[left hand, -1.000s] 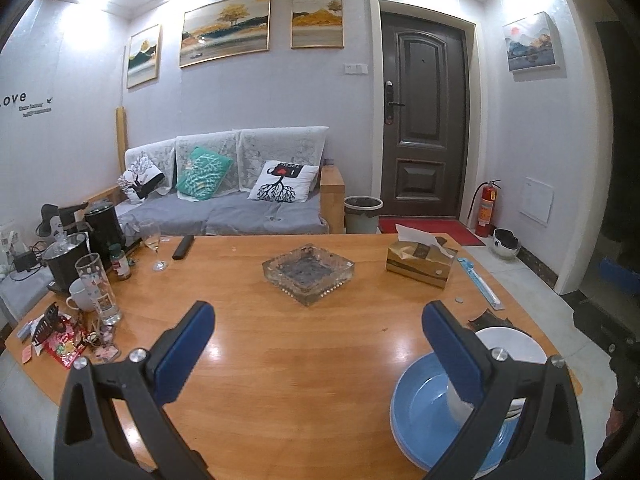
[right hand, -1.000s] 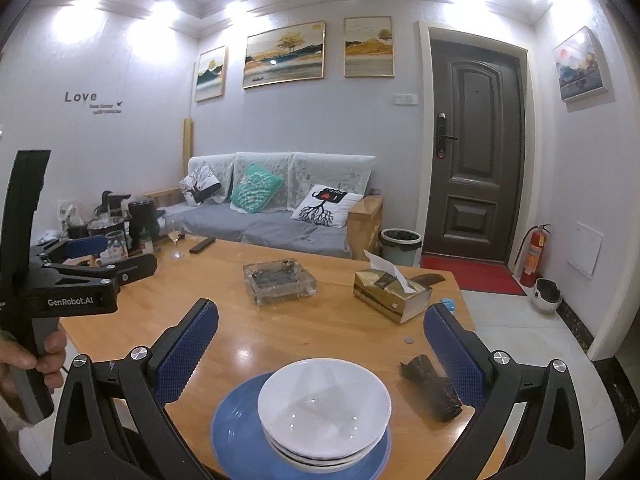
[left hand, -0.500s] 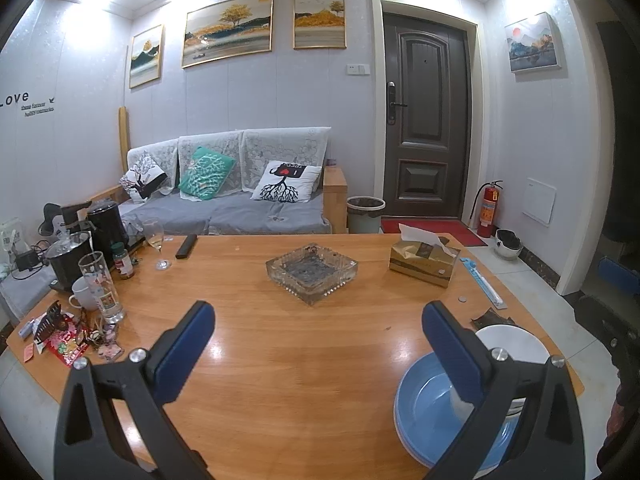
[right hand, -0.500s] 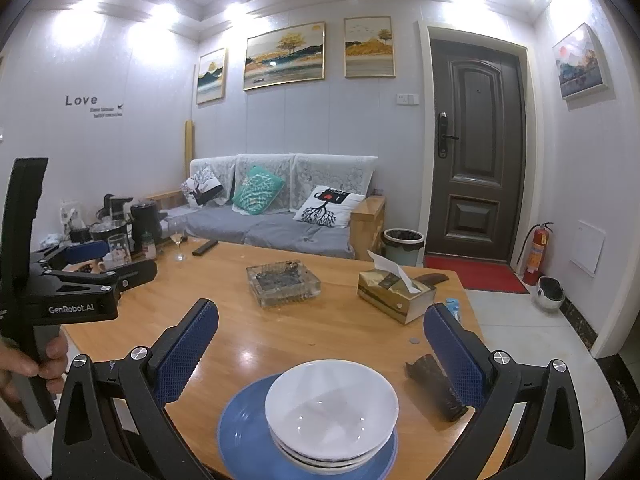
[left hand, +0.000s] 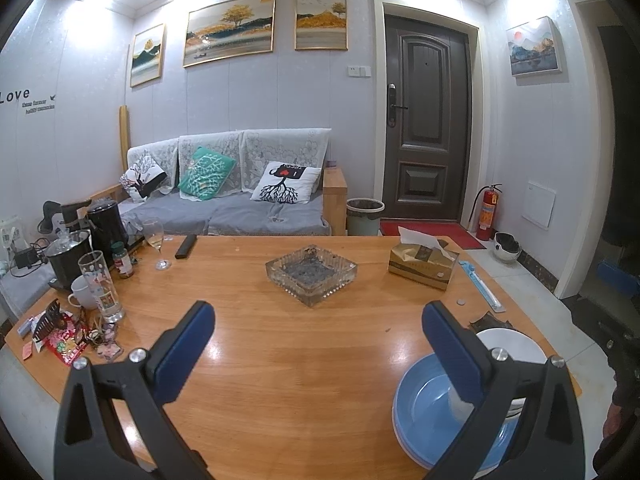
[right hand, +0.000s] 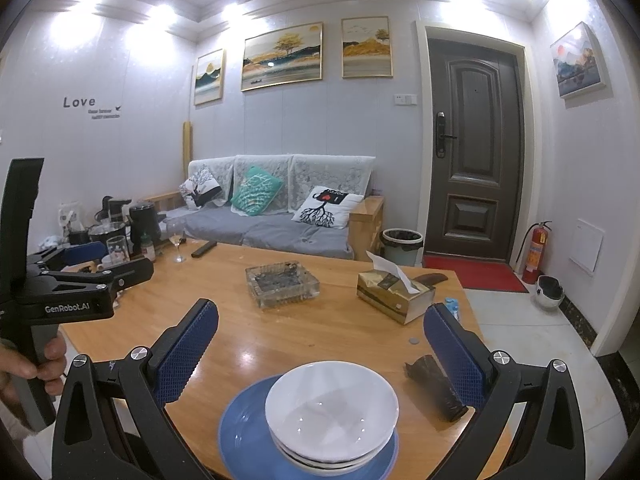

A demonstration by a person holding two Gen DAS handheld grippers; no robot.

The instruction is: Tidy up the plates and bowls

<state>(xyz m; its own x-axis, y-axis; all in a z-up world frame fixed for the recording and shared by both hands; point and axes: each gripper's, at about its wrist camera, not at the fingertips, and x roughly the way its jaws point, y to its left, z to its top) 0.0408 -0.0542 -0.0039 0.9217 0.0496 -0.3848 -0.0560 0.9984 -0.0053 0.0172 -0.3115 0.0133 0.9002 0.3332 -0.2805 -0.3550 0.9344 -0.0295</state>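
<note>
A stack of white bowls (right hand: 332, 412) rests on blue plates (right hand: 244, 436) at the near edge of the wooden table (right hand: 320, 332). My right gripper (right hand: 320, 344) hovers open just above and behind the stack, holding nothing. In the left wrist view the same blue plates (left hand: 424, 408) and white bowls (left hand: 520, 346) lie at lower right, partly hidden by the right finger. My left gripper (left hand: 318, 340) is open over bare tabletop, left of the stack. It also shows in the right wrist view as the left gripper (right hand: 96, 264), held by a hand (right hand: 24, 368).
A glass ashtray (left hand: 311, 274) sits mid-table, a tissue box (left hand: 423, 265) to its right. Glasses, a mug, kettles and small clutter (left hand: 80, 280) crowd the left side. A dark object (right hand: 434, 386) lies right of the plates. The table edge drops to tiled floor (left hand: 532, 296) on the right.
Both views have shifted slightly; the bowl stack sits a little lower and nearer in the right wrist view. Both grippers stay open.
</note>
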